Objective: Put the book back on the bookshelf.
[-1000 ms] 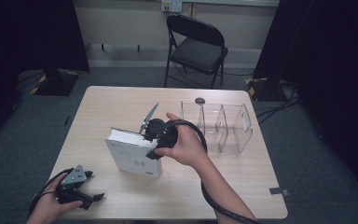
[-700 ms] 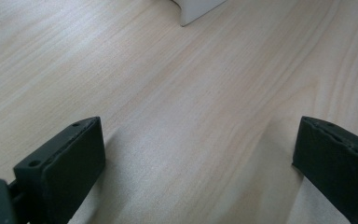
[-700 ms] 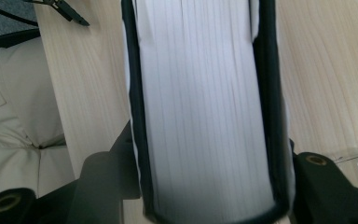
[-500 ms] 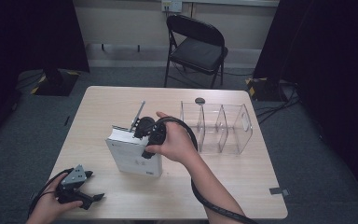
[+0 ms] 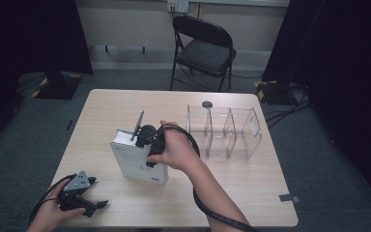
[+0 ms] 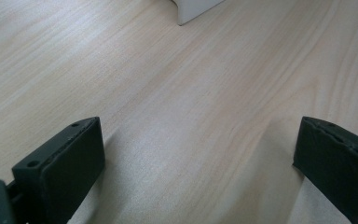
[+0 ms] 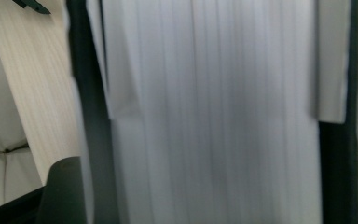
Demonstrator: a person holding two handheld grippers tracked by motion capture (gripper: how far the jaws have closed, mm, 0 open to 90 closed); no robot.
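1. Clear plastic organiser with three upright compartments (image 5: pixel 224 131) sits at about 3 o'clock from table centre, near the right edge. Walls are see-through; all three compartments show nothing but table through them.
2. Small dark round disc (image 5: pixel 206 104) lies on the table just behind the organiser, at its 11 o'clock, apart from it.
3. Thick white book with a grey-white cover (image 5: pixel 137 159) stands on edge near table centre, at 9 o'clock from the organiser and well apart from it. Page block faces up (image 7: pixel 214 112).
4. Right gripper (image 5: pixel 142 137) is on top of the book, right hand (image 5: pixel 174 151) wrapped around its body, forearm coming in from 5 o'clock. Grey plate sticks up over the book's top edge.
5. Right gripper view, blurred: one black jaw on either side of the page block, book between them. Jaws have just been opening; cannot tell whether the pads press on the covers.
6. Left gripper (image 5: pixel 84 198) rests low at the table's 7 o'clock corner in the left hand (image 5: pixel 48 217), jaws spread wide over bare wood (image 6: pixel 191 140), nothing between them. Book corner shows at 12 o'clock in the left gripper view.
7. Light wooden table (image 5: pixel 125 104): open surface at 10–12 o'clock and along the front edge at 5 o'clock. Black folding chair (image 5: pixel 205 48) stands beyond the far edge.
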